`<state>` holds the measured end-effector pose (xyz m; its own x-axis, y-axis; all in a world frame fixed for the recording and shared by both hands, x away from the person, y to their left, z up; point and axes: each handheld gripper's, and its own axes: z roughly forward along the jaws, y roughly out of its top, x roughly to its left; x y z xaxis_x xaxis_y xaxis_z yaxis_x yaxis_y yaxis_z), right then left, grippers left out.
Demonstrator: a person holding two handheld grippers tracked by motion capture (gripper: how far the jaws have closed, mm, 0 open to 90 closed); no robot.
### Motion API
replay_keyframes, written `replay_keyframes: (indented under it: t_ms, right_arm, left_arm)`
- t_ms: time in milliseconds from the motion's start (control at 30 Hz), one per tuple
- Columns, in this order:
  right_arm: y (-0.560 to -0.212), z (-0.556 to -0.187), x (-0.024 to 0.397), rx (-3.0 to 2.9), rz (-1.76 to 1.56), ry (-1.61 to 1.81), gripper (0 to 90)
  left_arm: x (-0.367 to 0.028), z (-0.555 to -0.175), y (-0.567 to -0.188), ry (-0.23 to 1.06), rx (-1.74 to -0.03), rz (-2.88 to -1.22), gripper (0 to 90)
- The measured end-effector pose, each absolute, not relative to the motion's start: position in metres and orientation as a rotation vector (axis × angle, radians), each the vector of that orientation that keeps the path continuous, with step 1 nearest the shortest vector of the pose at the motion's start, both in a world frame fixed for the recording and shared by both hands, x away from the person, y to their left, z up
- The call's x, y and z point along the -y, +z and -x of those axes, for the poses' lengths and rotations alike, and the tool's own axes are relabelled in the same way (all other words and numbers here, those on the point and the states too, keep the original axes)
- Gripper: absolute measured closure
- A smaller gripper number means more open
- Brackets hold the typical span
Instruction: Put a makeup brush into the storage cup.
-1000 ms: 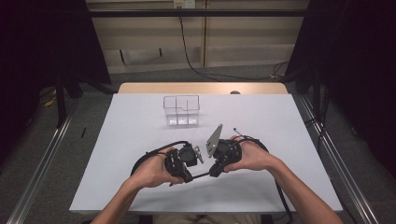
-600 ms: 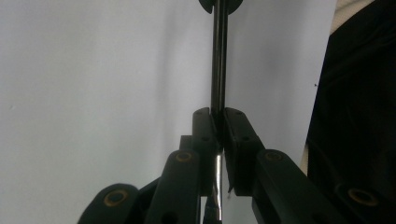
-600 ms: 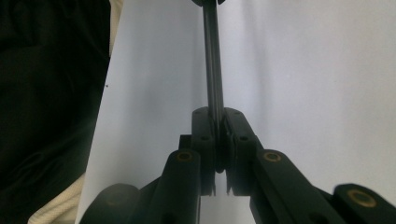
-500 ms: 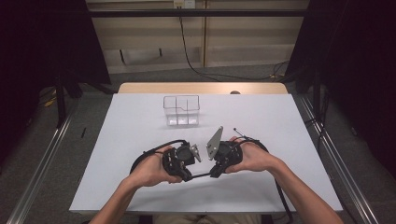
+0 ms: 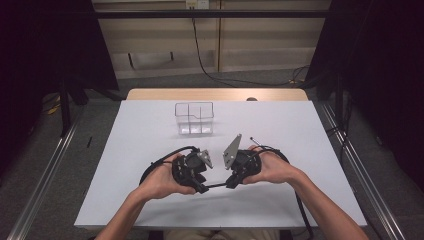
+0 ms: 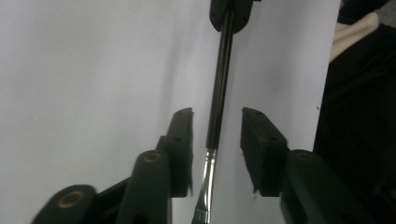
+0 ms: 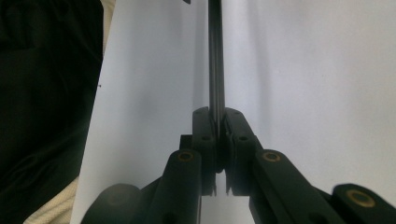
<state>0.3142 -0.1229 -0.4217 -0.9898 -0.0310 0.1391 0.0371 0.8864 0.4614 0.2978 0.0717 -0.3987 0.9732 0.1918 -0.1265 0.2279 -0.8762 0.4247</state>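
Hands came in from the bottom of the high view, each with a hand-held gripper, low over the white counter (image 5: 125,150). The left hand-held gripper (image 5: 201,187) and the right hand-held gripper (image 5: 231,184) faced each other near the counter's front middle, and a thin black rod (image 5: 216,185) ran between their tips. A clear plastic organiser box (image 5: 194,118) with compartments stood well apart from them, toward the far edge.

In the left gripper view, the left hand-held gripper (image 6: 216,140) had its jaws apart; they had just been opening. The rod (image 6: 219,88) lay between them without touching either pad (image 6: 180,140), its black shaft giving way to a silvery metal section (image 6: 206,186) near the bottom. At the top of that view the rod's far end sat in the jaws of the other gripper (image 6: 232,13).

In the right gripper view, the right hand-held gripper (image 7: 218,126) was clamped on the rod (image 7: 215,56), its pads (image 7: 204,135) pressed together on the shaft, which ran straight up and away over the white counter (image 7: 303,70).
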Motion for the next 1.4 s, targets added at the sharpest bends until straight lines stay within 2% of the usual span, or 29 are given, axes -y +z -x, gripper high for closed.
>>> replay_keyframes:
  t_ms: [133,200,333,667,833,1400]
  right_arm:
    - [-0.422,-0.314,0.124,2.918,0.027,-0.713,84.6]
    - [-0.421,-0.315,0.125,2.912,0.033,-0.715,84.5]
    - [-0.419,-0.315,0.129,2.912,0.057,-0.729,84.5]
    - [-0.417,-0.315,0.146,2.943,0.165,-0.738,84.6]
    - [-0.419,-0.313,0.160,2.941,0.237,-0.761,84.5]
    - [-0.432,-0.301,0.182,2.932,0.452,-0.842,84.4]
  left_arm:
    - [-0.077,-0.300,-0.396,-0.080,-0.328,-2.632,48.5]
    - [-0.079,-0.301,-0.394,-0.054,-0.354,-2.614,38.4]
    - [-0.084,-0.300,-0.391,-0.004,-0.388,-2.573,26.2]
    - [-0.112,-0.300,-0.392,0.091,-0.516,-2.505,8.8]
    - [-0.122,-0.299,-0.396,0.102,-0.539,-2.485,4.3]
    - [-0.148,-0.297,-0.402,0.151,-0.617,-2.354,5.3]
